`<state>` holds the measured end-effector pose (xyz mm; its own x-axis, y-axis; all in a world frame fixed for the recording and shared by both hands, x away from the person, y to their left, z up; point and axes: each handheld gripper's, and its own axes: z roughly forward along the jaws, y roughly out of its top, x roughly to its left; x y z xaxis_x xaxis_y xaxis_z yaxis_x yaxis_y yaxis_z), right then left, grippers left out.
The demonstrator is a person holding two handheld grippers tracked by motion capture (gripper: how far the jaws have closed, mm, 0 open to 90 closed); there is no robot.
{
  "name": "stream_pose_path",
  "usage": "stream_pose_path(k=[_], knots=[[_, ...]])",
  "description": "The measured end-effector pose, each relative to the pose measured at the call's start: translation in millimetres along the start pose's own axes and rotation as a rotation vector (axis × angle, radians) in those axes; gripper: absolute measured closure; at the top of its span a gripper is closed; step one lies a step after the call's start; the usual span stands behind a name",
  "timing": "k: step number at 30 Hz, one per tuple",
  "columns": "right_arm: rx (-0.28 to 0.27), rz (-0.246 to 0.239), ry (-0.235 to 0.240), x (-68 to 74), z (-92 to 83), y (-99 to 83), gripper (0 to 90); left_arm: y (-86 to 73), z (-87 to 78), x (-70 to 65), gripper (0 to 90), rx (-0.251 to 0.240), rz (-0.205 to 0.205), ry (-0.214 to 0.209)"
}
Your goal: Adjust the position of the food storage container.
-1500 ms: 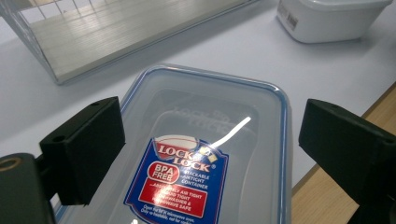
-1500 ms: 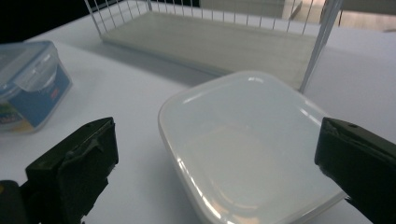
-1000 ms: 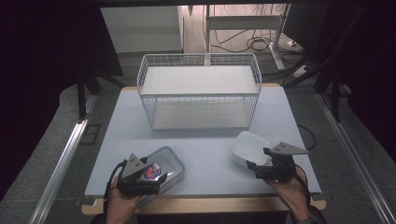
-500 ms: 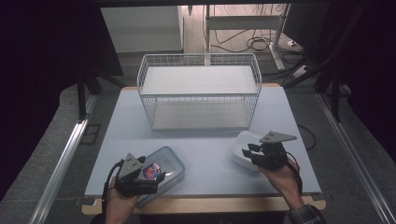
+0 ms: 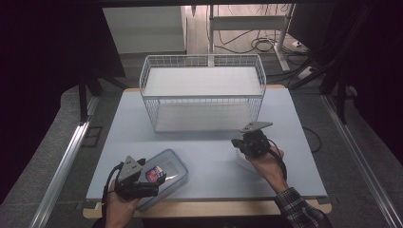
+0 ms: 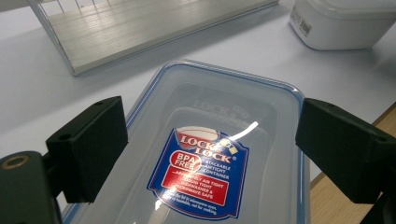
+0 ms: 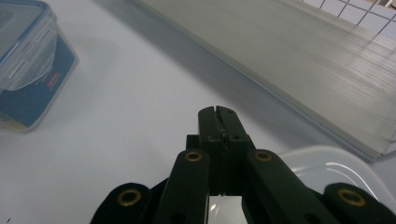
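Seen from the high view, your right gripper (image 5: 237, 142) has left the near right edge of the table (image 5: 214, 152) and swung in toward the middle. It now sits over the white tub (image 5: 244, 165), in front of the wire basket (image 5: 202, 98), and its jaws have just been closing from wide to fully together. Your left gripper (image 5: 158, 180) has not shifted at the near left, over the clear lidded container (image 5: 175, 170). In the left gripper view, the left gripper (image 6: 212, 144) has its fingers (image 6: 88, 149) spread wide on either side of the clear lidded container (image 6: 219, 107). The lid runs between them and on toward the far side, and neither pad presses its edges, so nothing is gripped there yet. The white tub (image 6: 341, 23) stands well apart at the far right. In the right gripper view, your right gripper (image 7: 219, 116) has its fingertips (image 7: 208, 122) pressed flat against each other with nothing visible between them. The white tub (image 7: 327, 163) lies beneath and to the right of the fingers, its rim outside them rather than in the bite. The basket's floor (image 7: 303, 51) lies just beyond. The closing looks to have caught no tub, so expect either a nudge with shut jaws or a reopening before any lift toward the basket.
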<state>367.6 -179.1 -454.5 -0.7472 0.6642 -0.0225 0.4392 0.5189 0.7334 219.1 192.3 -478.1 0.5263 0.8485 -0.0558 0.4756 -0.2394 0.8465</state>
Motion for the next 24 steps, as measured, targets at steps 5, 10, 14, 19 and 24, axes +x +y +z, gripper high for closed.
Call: stream_pose_path(k=[5,10,14,19,24], knots=[[0.025,-0.003,-0.003,-0.9,11.5,2.6,89.7,-0.8,-0.5,1.6,9.2,-0.004,-0.008,0.003],[0.07,-0.018,-0.024,-0.8,20.6,-0.7,89.6,-1.4,-3.0,5.3,9.2,-0.031,-0.046,-0.004],[0.074,0.009,-0.016,-6.7,19.7,-6.1,89.7,-2.5,-5.1,8.8,9.2,-0.038,-0.061,0.001],[0.092,0.003,-0.016,-5.4,9.0,-13.7,89.7,-2.8,-4.3,8.0,9.2,-0.029,-0.057,-0.006],[0.098,0.009,-0.011,-6.3,-3.0,-23.5,89.7,-2.5,-2.1,5.9,9.2,-0.016,-0.042,-0.011]])
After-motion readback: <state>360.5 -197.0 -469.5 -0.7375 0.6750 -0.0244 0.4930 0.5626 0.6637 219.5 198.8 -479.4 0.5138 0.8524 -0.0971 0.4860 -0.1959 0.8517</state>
